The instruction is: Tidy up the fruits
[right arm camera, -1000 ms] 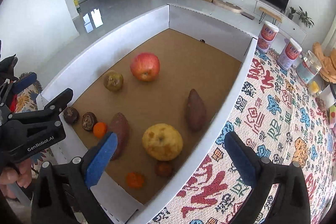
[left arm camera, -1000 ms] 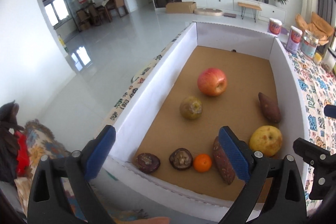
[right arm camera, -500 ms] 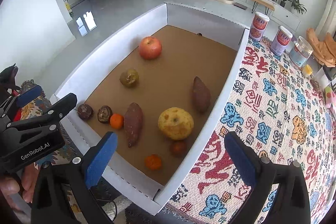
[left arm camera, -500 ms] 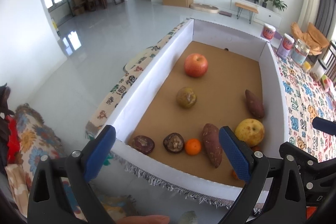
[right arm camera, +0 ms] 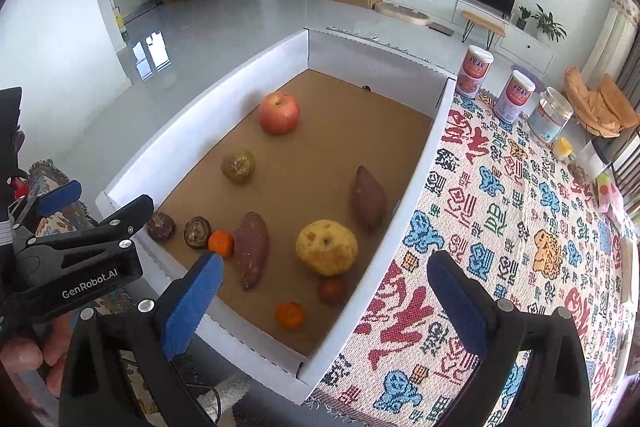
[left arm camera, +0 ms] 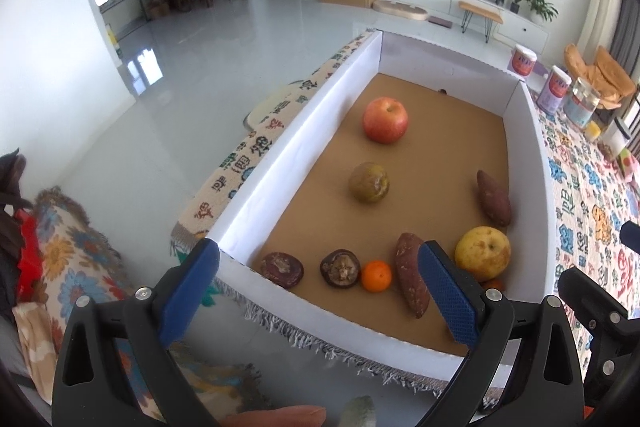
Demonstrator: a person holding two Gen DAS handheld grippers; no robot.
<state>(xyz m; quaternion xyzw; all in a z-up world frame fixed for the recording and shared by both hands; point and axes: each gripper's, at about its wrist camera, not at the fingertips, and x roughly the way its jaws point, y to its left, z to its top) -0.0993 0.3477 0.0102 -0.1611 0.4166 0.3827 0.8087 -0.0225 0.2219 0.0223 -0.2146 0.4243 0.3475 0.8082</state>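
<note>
A white-walled cardboard box (left arm camera: 280, 151) (right arm camera: 192, 115) holds loose produce. A red apple (left arm camera: 385, 120) (right arm camera: 279, 113) lies far in, a greenish round fruit (left arm camera: 368, 182) (right arm camera: 238, 165) behind the near row. Two dark mangosteens (left arm camera: 282, 269) (left arm camera: 340, 267), a small orange (left arm camera: 376, 275) (right arm camera: 220, 242), a sweet potato (left arm camera: 412, 279) (right arm camera: 251, 249) and a yellow pear (left arm camera: 482, 253) (right arm camera: 326, 247) sit near the front wall. A second sweet potato (right arm camera: 368, 197) lies by the right wall. My left gripper (left arm camera: 320, 291) is open above the front wall. My right gripper (right arm camera: 324, 301) is open over the box's right corner. Both are empty.
A patterned woven cloth (right arm camera: 520, 227) covers the table right of the box. Two red-labelled cans (right arm camera: 476, 71) and a glass jar (right arm camera: 550, 115) stand at its far end. A second small orange (right arm camera: 289, 315) and a dark round fruit (right arm camera: 332, 291) lie in the box's near corner. Shiny floor lies to the left.
Both grippers have pulled back and up from the box, so the fruit looks smaller and farther. Nothing was picked up and the fruit has not moved.
</note>
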